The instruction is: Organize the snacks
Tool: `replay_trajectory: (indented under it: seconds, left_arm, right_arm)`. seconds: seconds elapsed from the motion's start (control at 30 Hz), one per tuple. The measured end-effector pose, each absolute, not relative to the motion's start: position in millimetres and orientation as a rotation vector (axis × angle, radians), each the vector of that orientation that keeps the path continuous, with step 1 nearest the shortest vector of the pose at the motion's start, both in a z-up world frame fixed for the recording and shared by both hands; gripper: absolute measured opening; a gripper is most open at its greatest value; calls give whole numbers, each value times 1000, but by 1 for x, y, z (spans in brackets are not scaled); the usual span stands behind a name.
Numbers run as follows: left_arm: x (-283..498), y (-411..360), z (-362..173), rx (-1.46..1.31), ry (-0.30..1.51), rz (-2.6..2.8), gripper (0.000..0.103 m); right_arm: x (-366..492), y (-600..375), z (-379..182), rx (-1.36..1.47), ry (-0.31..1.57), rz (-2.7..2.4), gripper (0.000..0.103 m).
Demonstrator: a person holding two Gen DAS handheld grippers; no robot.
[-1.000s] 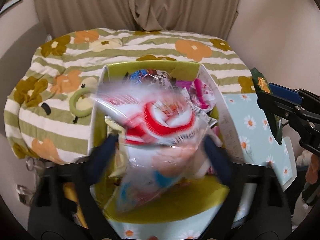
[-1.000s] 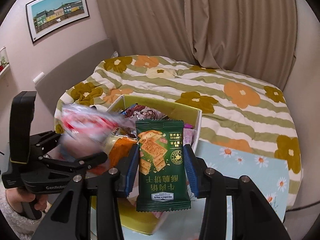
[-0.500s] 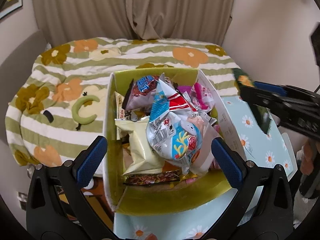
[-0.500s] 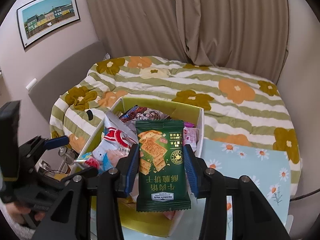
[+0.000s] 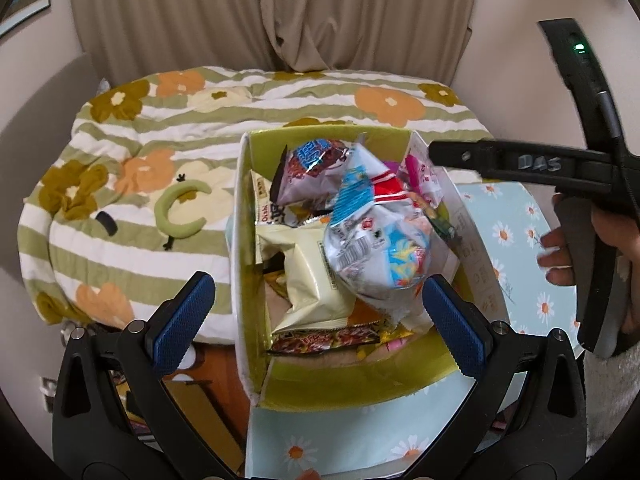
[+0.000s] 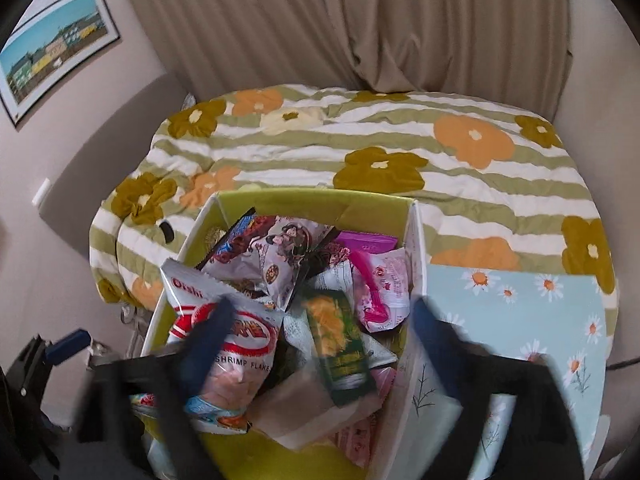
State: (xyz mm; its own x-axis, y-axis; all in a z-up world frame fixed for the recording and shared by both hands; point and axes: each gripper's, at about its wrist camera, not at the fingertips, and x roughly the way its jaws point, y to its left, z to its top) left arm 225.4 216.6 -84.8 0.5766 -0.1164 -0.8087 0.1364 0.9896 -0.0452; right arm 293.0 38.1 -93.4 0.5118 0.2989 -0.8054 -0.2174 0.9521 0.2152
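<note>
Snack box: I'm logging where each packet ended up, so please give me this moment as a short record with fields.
container: open snack box with yellow-green lining, on a daisy-print surface
green cracker packet: lying in the box among the other snacks, free of the pads
shrimp flakes bag: in the box, left side in the right wrist view
pink packet: in the box, far right
right gripper: jaws have just been opening, now wide above the box
left gripper: open, empty
backdrop: flowered striped quilt

curtain [image 6: 360, 28] beige, drawn | bed quilt [image 6: 360, 140] striped, floral | framed picture [image 6: 52, 68] on wall
</note>
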Motion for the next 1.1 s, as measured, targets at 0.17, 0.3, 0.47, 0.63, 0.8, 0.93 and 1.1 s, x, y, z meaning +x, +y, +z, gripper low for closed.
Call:
replay_trajectory:
  seconds: [0.17, 0.3, 0.47, 0.63, 0.8, 0.93, 1.1]
  left_arm:
    - [208, 214, -79, 11, 935, -132, 103]
    - [186, 203, -70, 26, 907, -116, 103]
    - [149, 181, -47, 20, 853, -103, 103]
    - [113, 155, -23, 13, 801, -123, 103]
    - [80, 135, -4, 9, 743, -120, 103]
    - [58, 125, 4, -5, 715, -127, 103]
    - [39, 117, 6, -3, 695, -118, 103]
  right_arm:
    - [267, 30, -82, 94, 956, 287, 97]
    - [232, 19, -66, 76, 916, 288, 97]
    - [190, -2, -39, 82, 853, 287, 97]
    - [135, -31, -7, 67, 785, 236, 97]
    - [90, -54, 14, 42, 725, 165, 102]
    - [56, -69, 22, 1, 681, 88, 102]
    - [29, -83, 21, -20, 664, 10, 102]
